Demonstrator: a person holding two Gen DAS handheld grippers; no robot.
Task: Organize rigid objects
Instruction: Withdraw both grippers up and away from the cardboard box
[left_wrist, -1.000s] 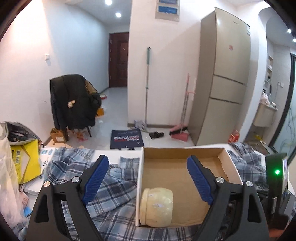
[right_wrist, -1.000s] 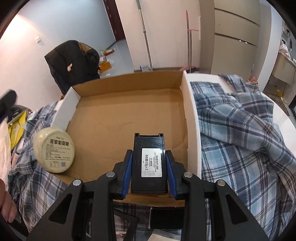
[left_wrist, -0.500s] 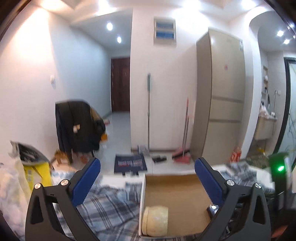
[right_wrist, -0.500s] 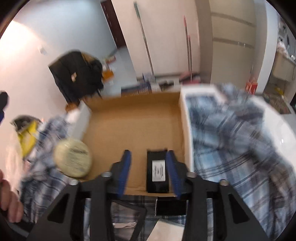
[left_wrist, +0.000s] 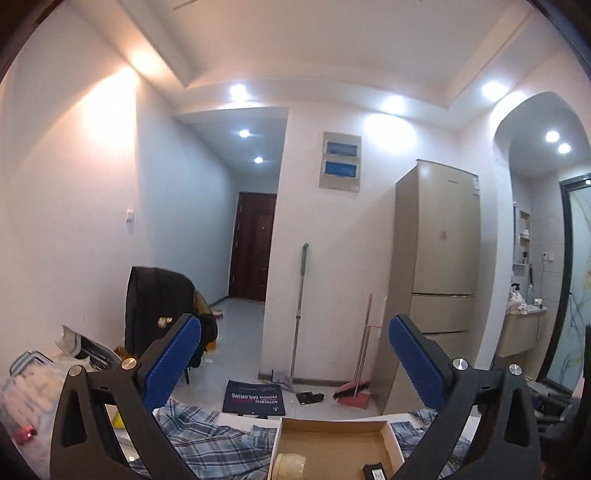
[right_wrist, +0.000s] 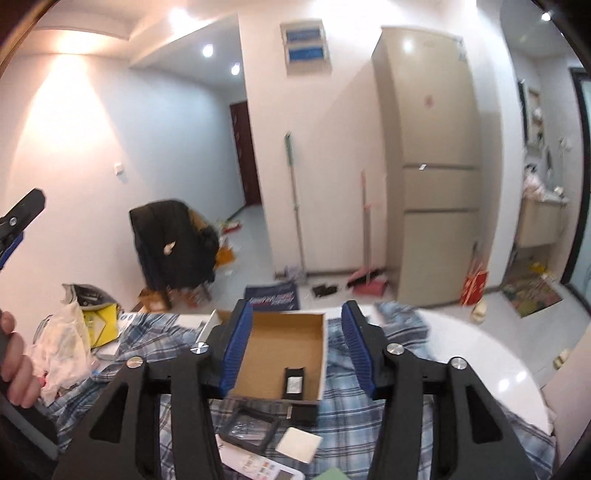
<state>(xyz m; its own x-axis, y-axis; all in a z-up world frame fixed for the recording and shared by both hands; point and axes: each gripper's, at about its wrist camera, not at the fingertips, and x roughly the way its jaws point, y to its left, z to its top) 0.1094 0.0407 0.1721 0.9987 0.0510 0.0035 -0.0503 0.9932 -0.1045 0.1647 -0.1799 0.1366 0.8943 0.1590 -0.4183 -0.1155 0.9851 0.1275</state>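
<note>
Now right gripper (right_wrist: 295, 347) empty, jaws just been opening, nothing between; left gripper (left_wrist: 293, 358) spread wide, empty. Black case (right_wrist: 294, 382) lies in cardboard box (right_wrist: 266, 369), cream jar (left_wrist: 290, 467) at its nine o'clock. Plaid cloth (right_wrist: 369, 406) covers table; fridge (right_wrist: 436, 184) at two o'clock.

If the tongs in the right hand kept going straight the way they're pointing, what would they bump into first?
Probably the cardboard box. The right tongs stand open, empty, and tilt down toward it, with open air between. The small black case lies inside at its near edge. Depth is hard to judge.
</note>
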